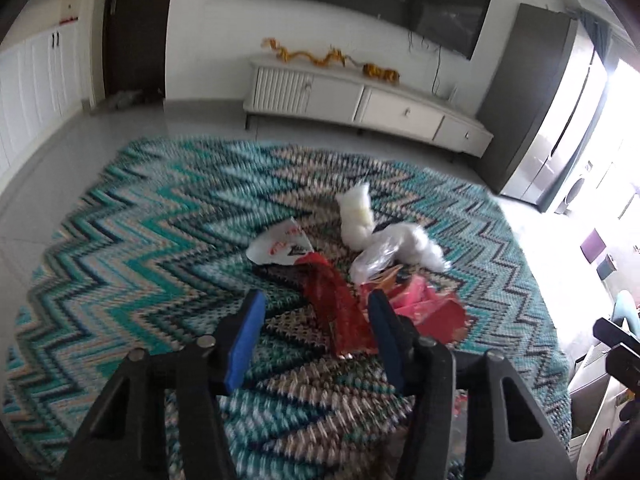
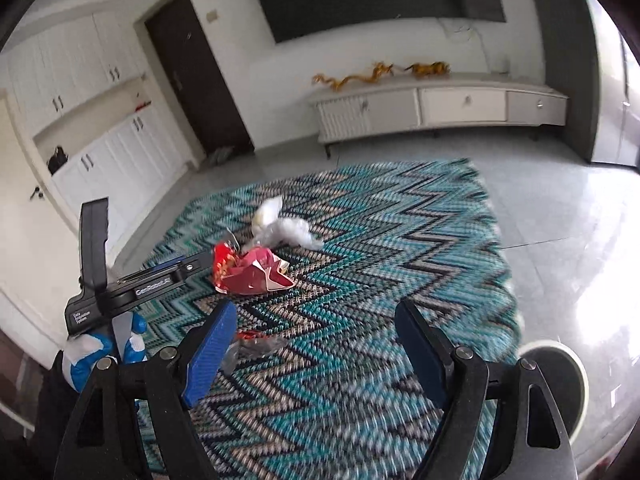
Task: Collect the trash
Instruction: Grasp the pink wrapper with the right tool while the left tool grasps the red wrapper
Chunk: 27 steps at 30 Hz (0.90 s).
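Left wrist view: left gripper (image 1: 316, 304) is angled down at the zigzag rug (image 1: 140, 240), jaws partly apart. No earlier frame to compare. The dark red wrapper (image 1: 340, 308) lies in the gap, nearer the right pad; left pad clearly off it, so not a grip; contact on the right pad can't be told. Just past the left fingertip: white printed paper scrap (image 1: 280, 246). Ahead of the gap: white plastic bag bundle (image 1: 384, 240). Right of the right jaw, just beside it: crumpled pink-red packet (image 1: 424, 308). Motion blur on the rug.

Right wrist view: left gripper (image 2: 200, 266) enters from the left, held by a blue-and-white gloved hand (image 2: 104, 352), its tip at the red trash pile (image 2: 248, 272). Right gripper (image 2: 316, 340) jaws stand wide, nothing between them but rug. Small clear-and-red wrapper scrap (image 2: 252, 344) lies just beside the left pad, inside the gap's left edge. Round dark bin (image 2: 560, 376) sits right of the right jaw on the tile floor (image 2: 560, 240).
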Motion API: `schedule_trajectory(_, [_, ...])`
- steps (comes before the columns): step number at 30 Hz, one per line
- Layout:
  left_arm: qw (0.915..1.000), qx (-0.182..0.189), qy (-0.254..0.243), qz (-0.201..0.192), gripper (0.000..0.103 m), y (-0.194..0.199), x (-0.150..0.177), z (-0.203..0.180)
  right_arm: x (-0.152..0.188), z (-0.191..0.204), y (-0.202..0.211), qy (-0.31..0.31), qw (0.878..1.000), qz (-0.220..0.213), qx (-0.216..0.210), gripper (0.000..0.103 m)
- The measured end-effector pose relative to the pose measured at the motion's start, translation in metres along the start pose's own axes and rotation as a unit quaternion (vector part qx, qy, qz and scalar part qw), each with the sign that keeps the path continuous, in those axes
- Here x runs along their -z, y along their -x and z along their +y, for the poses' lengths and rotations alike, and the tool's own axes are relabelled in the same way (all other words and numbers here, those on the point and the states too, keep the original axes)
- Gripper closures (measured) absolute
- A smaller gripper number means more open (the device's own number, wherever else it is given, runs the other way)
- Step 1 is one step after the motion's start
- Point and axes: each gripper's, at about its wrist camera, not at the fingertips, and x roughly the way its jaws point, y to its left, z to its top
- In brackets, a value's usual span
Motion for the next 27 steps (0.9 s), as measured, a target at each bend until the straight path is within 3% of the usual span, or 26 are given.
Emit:
schedule_trajectory(7, [0.9992,0.019,0.033,0.012,0.067,-0.022,0.007,0.023,-0.017,0.016,-0.069,0.057,0.996,0.045,-0.042,0.022])
schedule_trajectory(15, [0.9992,0.031,0.026,0.005,0.077,-0.025,0.008,0.024,-0.026,0.040,-0.139,0.146,0.981,0.093,-0.088,0.021])
schedule_trajectory(20, [0.9983,0.054,0.021,0.006,0.089,-0.026,0.008,0.023,-0.029,0.041,-0.166,0.148,0.977,0.105,-0.111,0.022])
schedule_trajectory(24, [0.9979,0.063,0.013,0.003,0.093,-0.026,0.009,0.017,-0.027,0.040,-0.165,0.146,0.976,0.101,-0.126,0.065])
schedule_trajectory(27, [0.9972,0.074,0.011,-0.004,0.095,-0.023,0.010,0.017,-0.023,0.037,-0.153,0.139,0.977,0.095,-0.129,0.076])
